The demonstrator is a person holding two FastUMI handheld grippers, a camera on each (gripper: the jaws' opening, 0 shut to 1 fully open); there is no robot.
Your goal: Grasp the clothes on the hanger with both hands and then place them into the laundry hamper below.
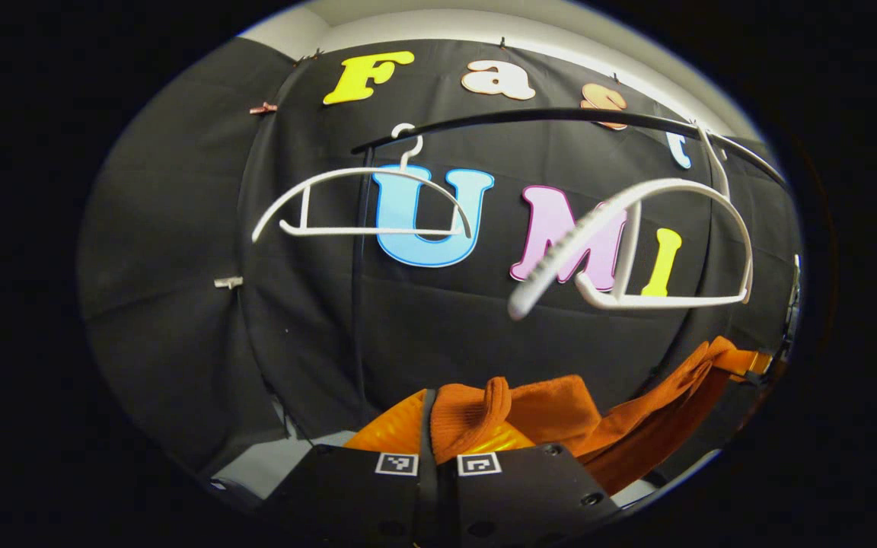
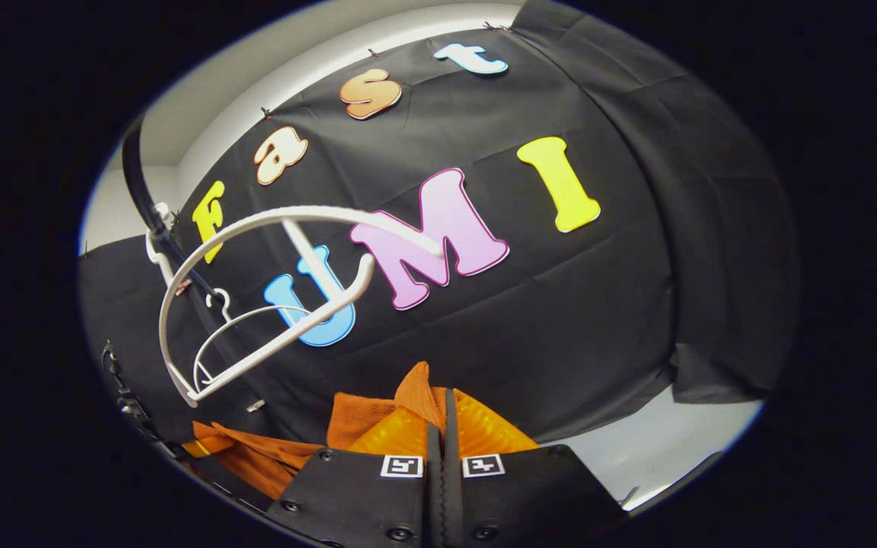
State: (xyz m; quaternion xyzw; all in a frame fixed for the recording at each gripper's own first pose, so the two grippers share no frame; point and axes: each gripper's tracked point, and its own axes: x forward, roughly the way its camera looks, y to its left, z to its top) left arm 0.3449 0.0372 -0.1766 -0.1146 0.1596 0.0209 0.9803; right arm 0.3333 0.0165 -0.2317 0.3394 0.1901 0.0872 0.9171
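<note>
While both tools clamp the orange garment (image 1: 553, 411), left tool (image 1: 438, 457) and right tool (image 2: 442, 449) pinching folds, it appears soft, light, limp; grip bunched edges, clear of the hangers (image 1: 636, 243).

Black cloth (image 1: 446, 327) drapes the booth wall, clipped along its top edge; white wall (image 2: 202, 114) above; pale floor (image 2: 682, 434) below.

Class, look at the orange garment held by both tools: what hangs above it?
Above the orange garment hang two bare white hangers: a near hanger and a far hanger, hooked on a black rail. The garment hides whatever lies beneath it.
</note>
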